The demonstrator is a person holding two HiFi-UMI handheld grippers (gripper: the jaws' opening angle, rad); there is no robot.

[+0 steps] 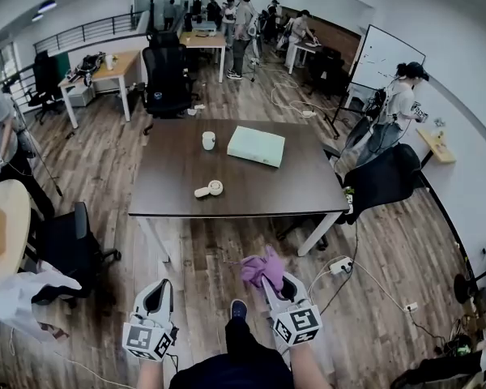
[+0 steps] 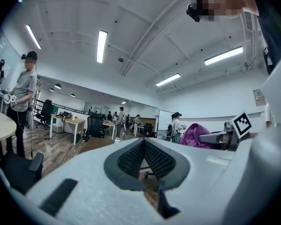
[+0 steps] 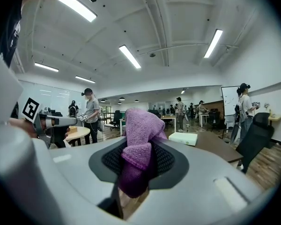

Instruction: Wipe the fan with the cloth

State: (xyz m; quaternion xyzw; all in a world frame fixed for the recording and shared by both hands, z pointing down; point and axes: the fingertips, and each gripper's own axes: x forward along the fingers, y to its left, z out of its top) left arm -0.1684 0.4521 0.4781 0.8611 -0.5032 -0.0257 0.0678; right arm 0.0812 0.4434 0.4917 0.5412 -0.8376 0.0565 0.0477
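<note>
Fan (image 1: 210,189) lies crosswise on table (image 1: 259,191); handle left

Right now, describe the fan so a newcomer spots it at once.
Find the big dark table mid-room. On its near side, left of centre, lies the small cream fan. Unlike the upright white cup and the flat pale-green box farther back, it has a round head with a short handle.

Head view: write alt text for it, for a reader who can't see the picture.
Seen from above, a person holds two grippers low in the frame: the right gripper clamps a purple cloth, and the left gripper is shut and empty. Ahead stands a dark table with a small white fan, a cup and a pale box.
</note>
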